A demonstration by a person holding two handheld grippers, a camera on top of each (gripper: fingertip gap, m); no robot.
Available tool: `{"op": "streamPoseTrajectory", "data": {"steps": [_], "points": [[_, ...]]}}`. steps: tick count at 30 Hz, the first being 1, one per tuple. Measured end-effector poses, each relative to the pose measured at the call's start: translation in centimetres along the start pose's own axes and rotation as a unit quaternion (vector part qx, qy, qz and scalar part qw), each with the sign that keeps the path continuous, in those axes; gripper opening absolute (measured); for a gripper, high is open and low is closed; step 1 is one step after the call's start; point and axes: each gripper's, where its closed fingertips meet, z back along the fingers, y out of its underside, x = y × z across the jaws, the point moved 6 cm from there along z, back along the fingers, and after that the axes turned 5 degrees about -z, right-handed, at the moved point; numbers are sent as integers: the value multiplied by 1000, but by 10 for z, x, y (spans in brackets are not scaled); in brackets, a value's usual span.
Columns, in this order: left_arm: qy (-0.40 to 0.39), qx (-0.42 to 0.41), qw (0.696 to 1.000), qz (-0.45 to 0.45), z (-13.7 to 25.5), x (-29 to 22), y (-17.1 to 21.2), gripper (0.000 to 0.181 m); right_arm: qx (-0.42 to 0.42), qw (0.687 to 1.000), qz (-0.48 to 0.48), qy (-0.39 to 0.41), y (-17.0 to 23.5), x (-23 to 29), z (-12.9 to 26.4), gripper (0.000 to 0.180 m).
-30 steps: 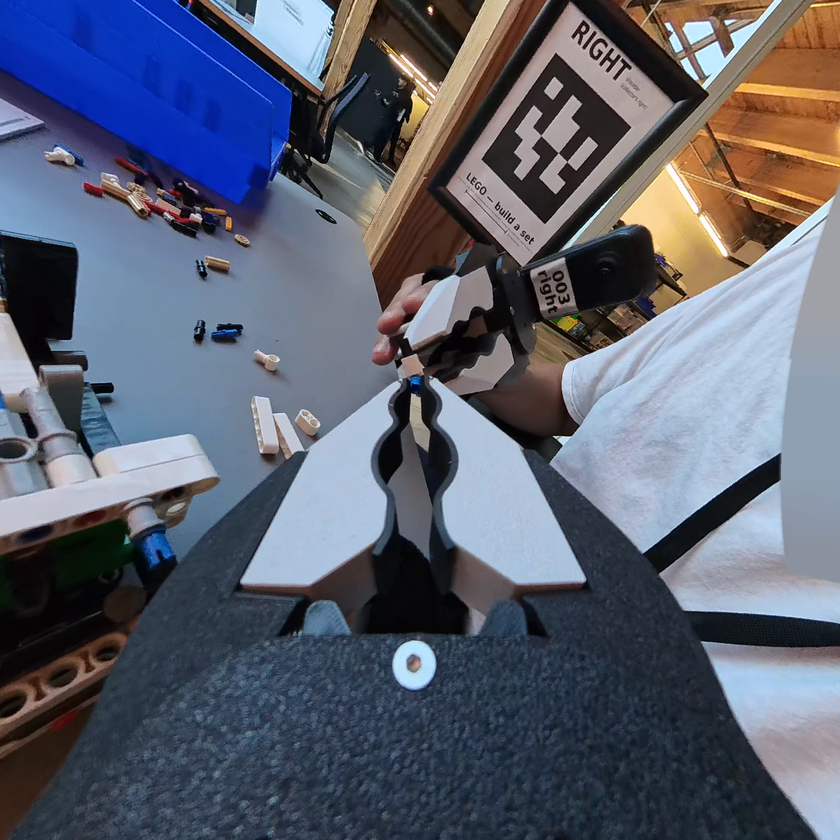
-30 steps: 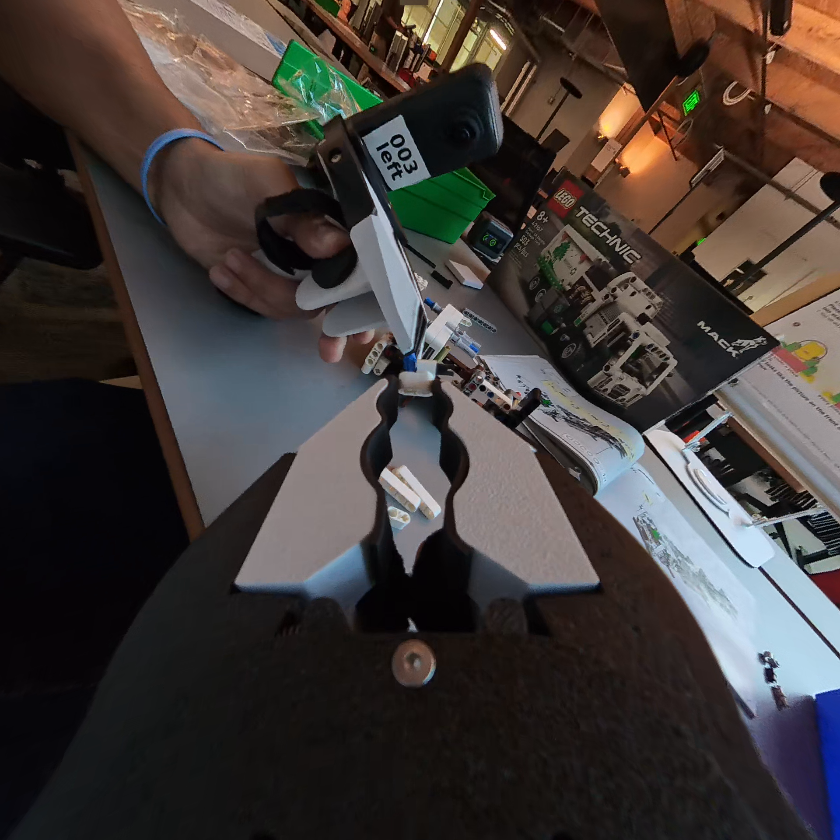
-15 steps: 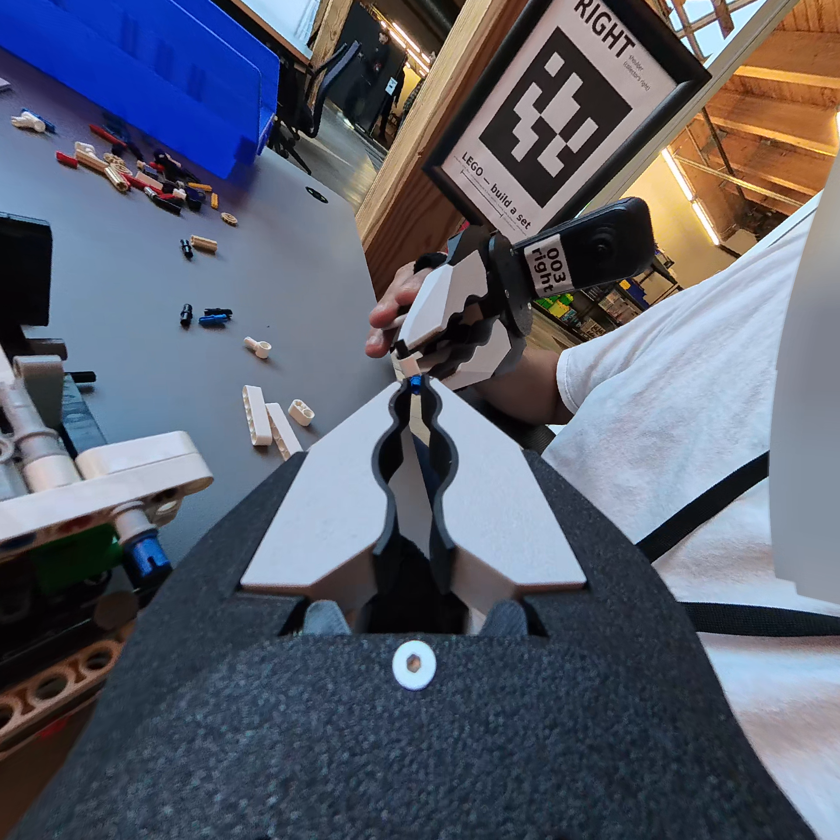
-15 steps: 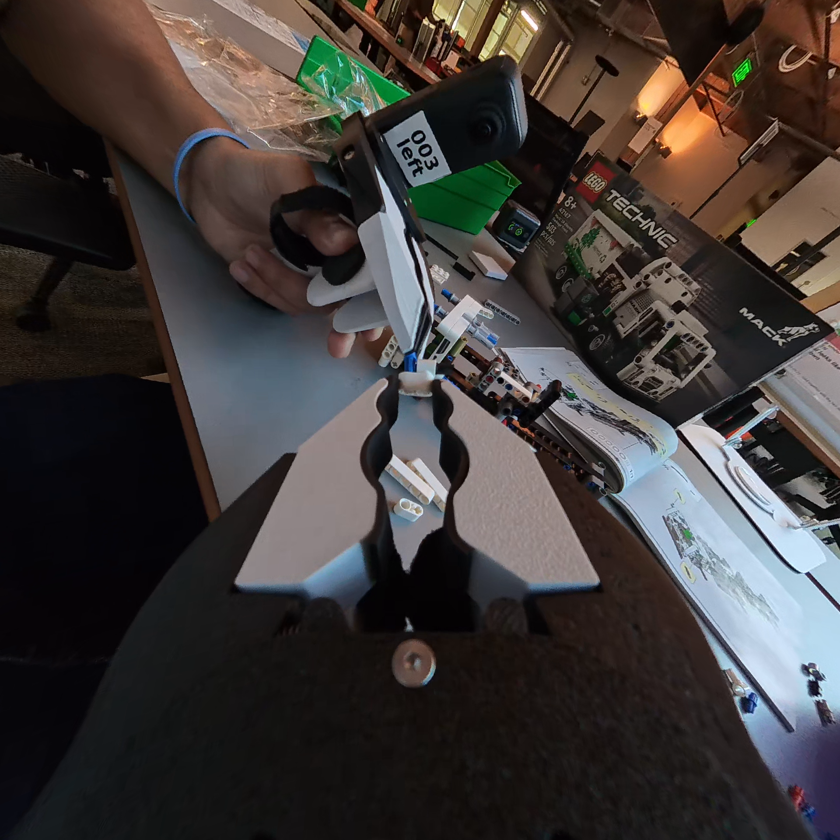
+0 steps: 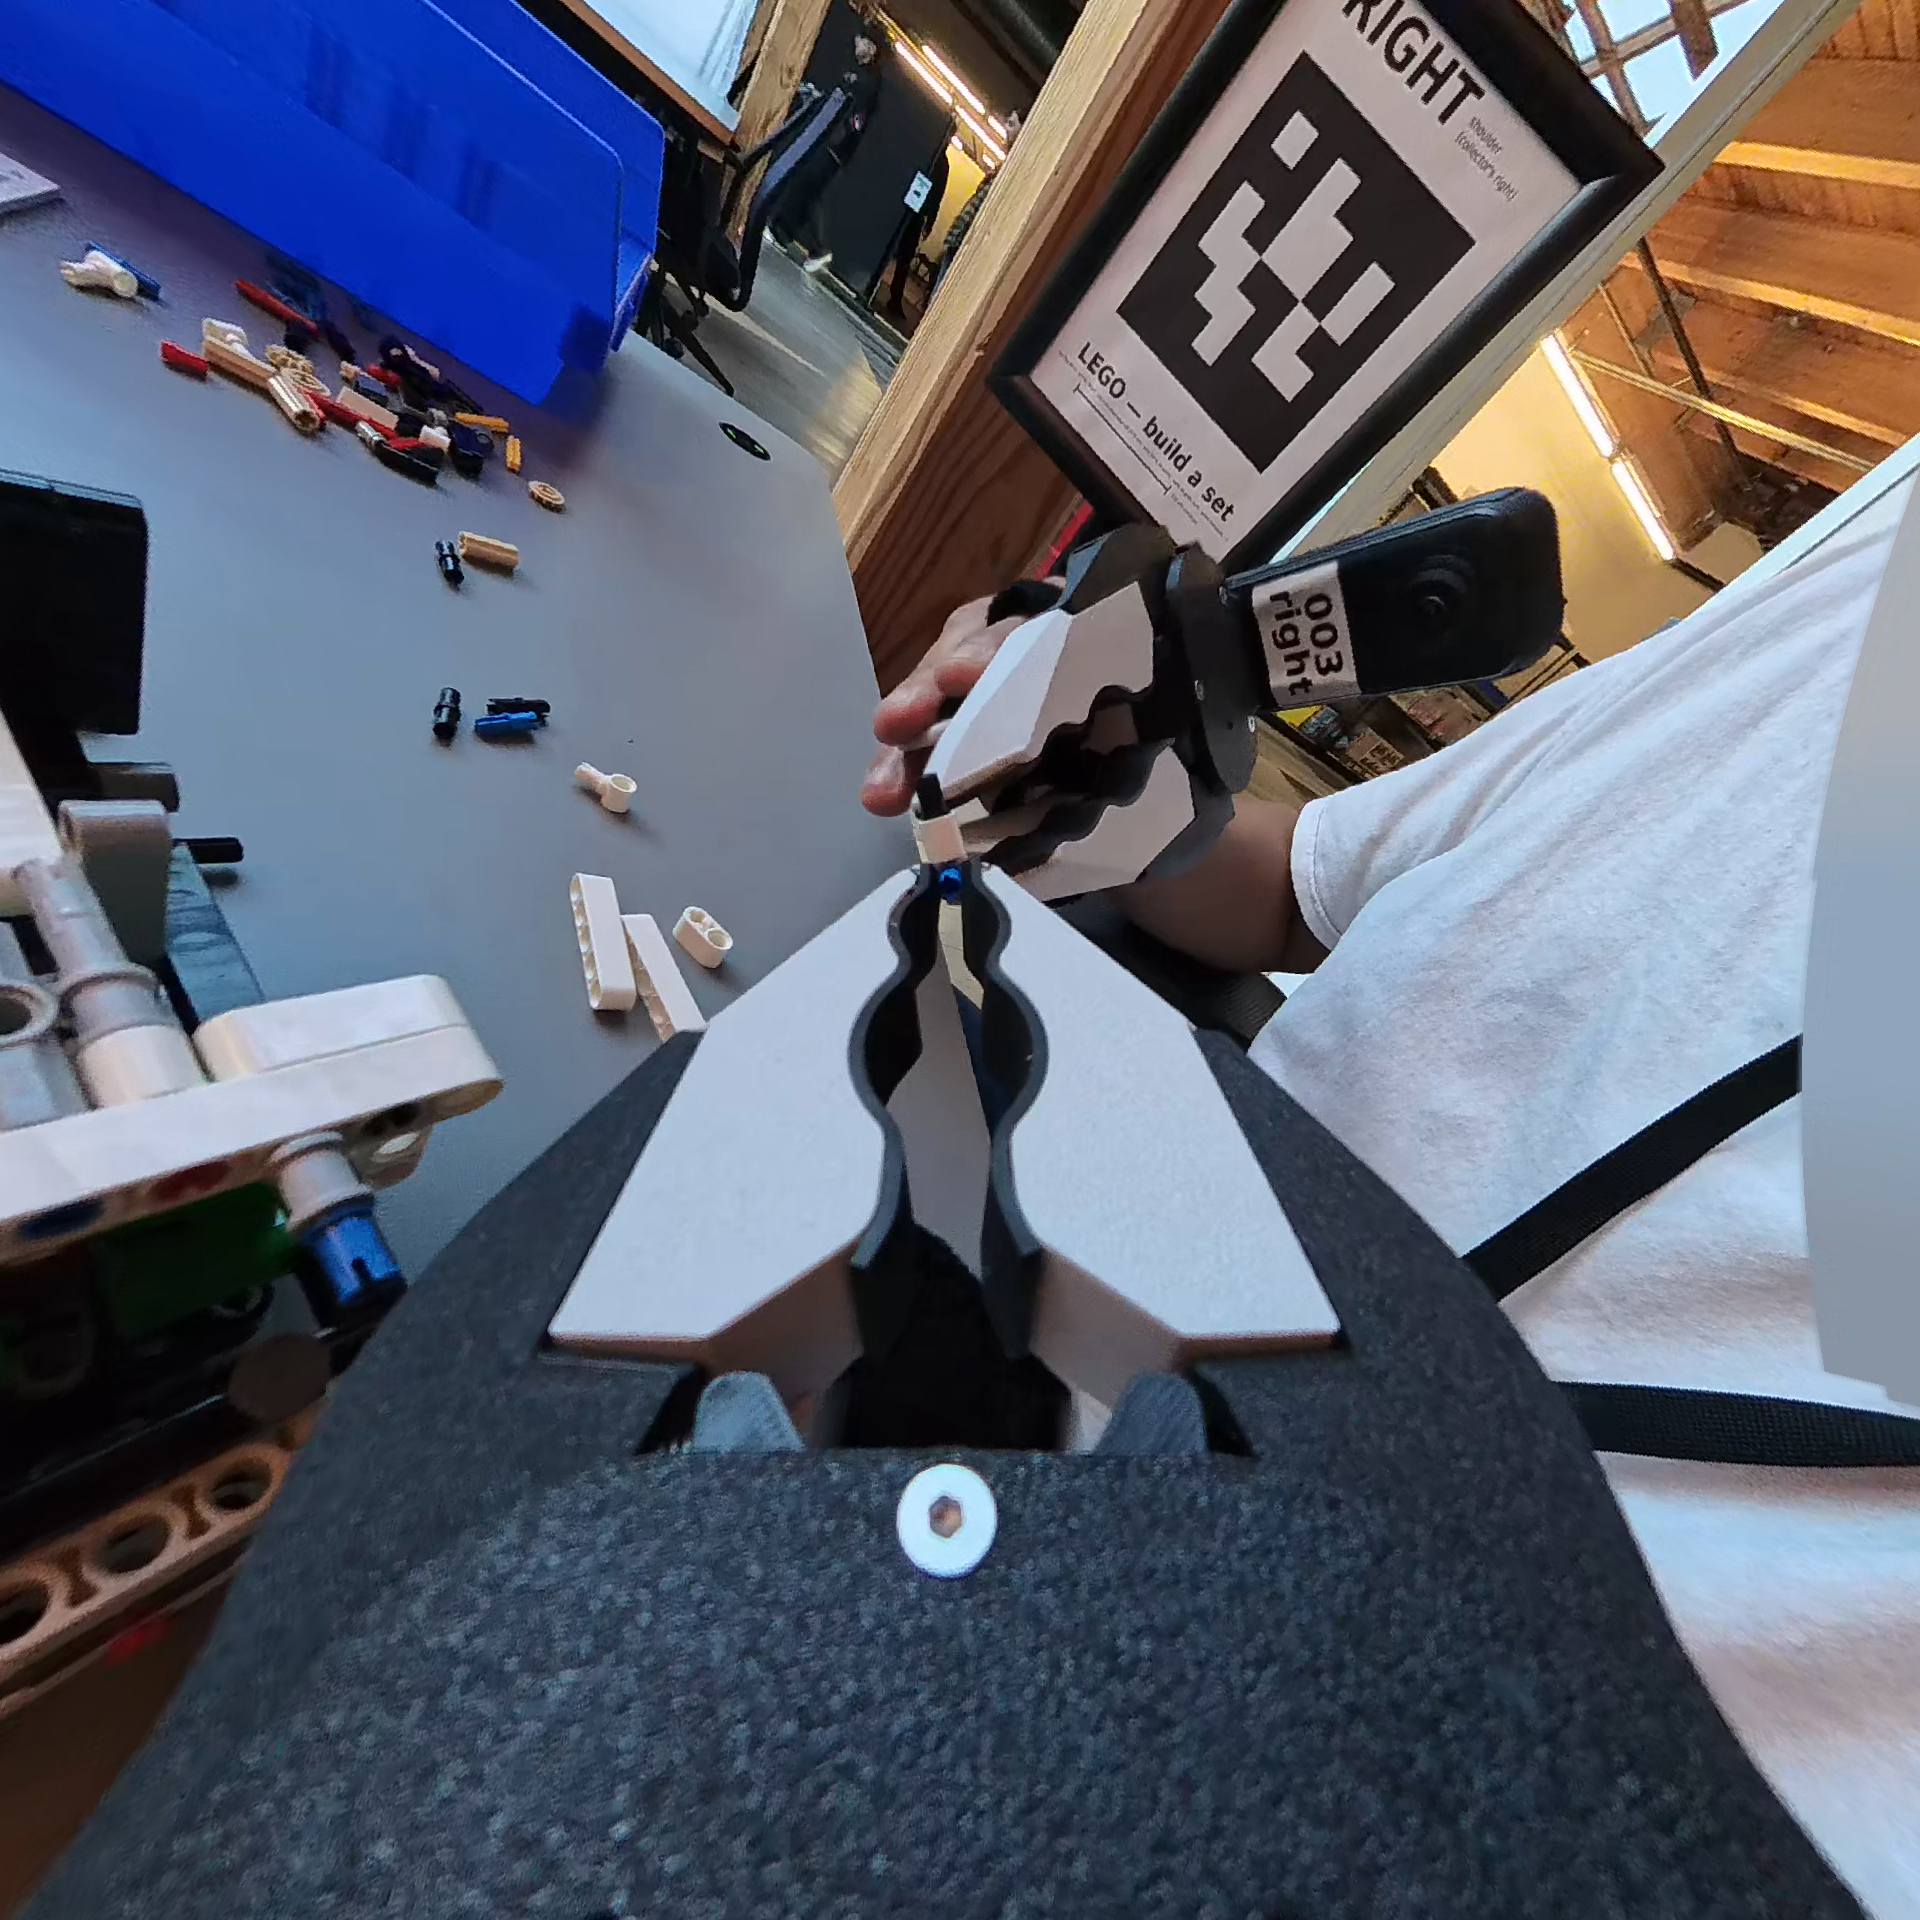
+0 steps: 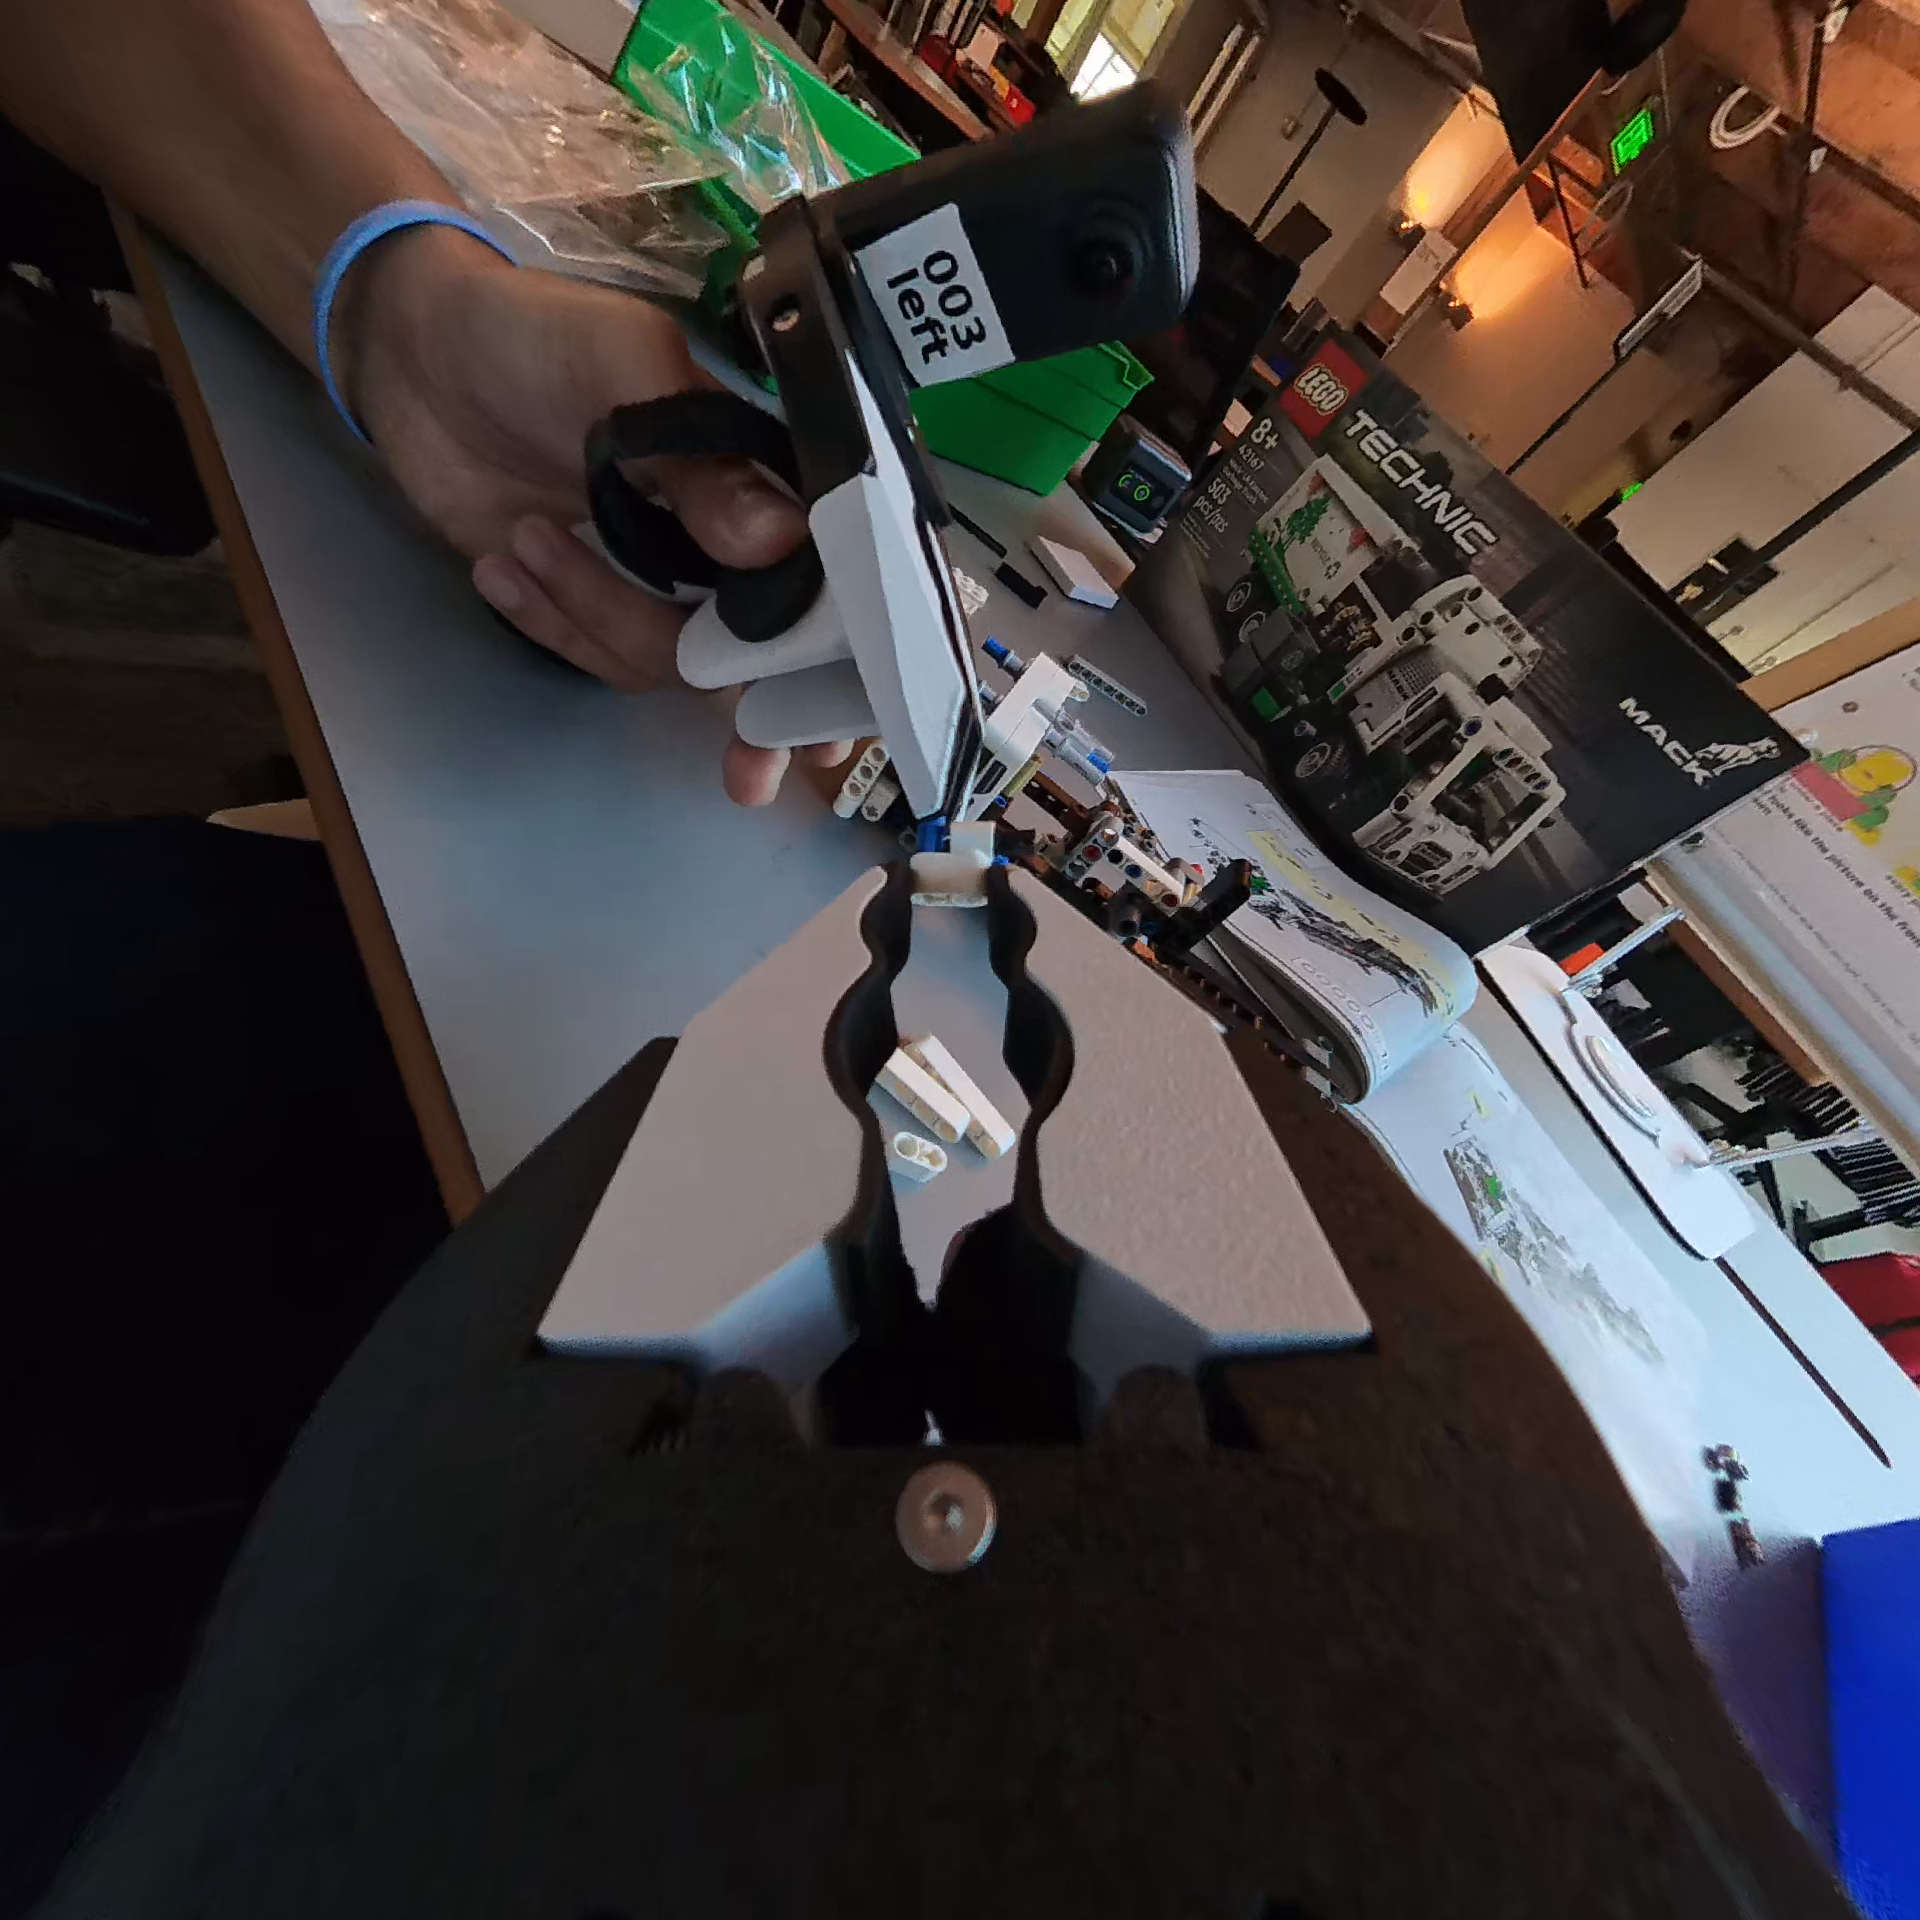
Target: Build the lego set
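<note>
1. I judge the step in hand to be mating two small parts in mid-air above the near table edge. My left gripper (image 5: 948, 883) is pinched nearly closed on a blue pin (image 5: 948, 879) at its tips; my right gripper (image 6: 948, 883) is closed on a small white connector (image 6: 951, 873).
2. In the left wrist view the connector (image 5: 938, 831) sits at 12 o'clock from the pin, touching or almost touching it. I cannot tell whether the pin has entered a hole.
3. Next, I think, the pin's axis must line up with the connector's hole, then a straight push; a tilt could flick either piece from the tips.
4. The connector is short, white, with rounded ends; the pin is stubby and bright blue.
5. The partly built model (image 5: 239, 1081) lies at 9 o'clock in the left view, with loose white beams (image 5: 623, 951) at 10 o'clock from my tips on the grey table (image 5: 343, 665).
</note>
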Motion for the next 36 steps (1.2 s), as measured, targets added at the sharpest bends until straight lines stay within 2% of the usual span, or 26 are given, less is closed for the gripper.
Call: {"op": "streamPoseTrajectory", "data": {"steps": [12,20,22,26,29,33,36], "points": [[-36,-2,999,-31,0,-2,0,1,22,999,-30,31,-2,0,-2,13],[-41,21,998,-42,-4,-4,4,1,47,997,37,46,-5,7,-4,12],[-43,13,998,-43,-3,-4,3,1,48,998,12,44,-7,6,-5,13],[-24,16,999,-14,-3,-1,3,1,46,998,-29,26,-4,5,-5,13],[17,6,1000,5,-2,-2,1,1,19,993,-113,-24,-10,0,1,15],[68,-23,997,8,0,-10,-3,1,-25,979,-188,-79,-16,-7,11,28],[86,-33,996,8,-1,-13,-4,1,-30,990,-129,-56,-20,-1,10,26]]}}
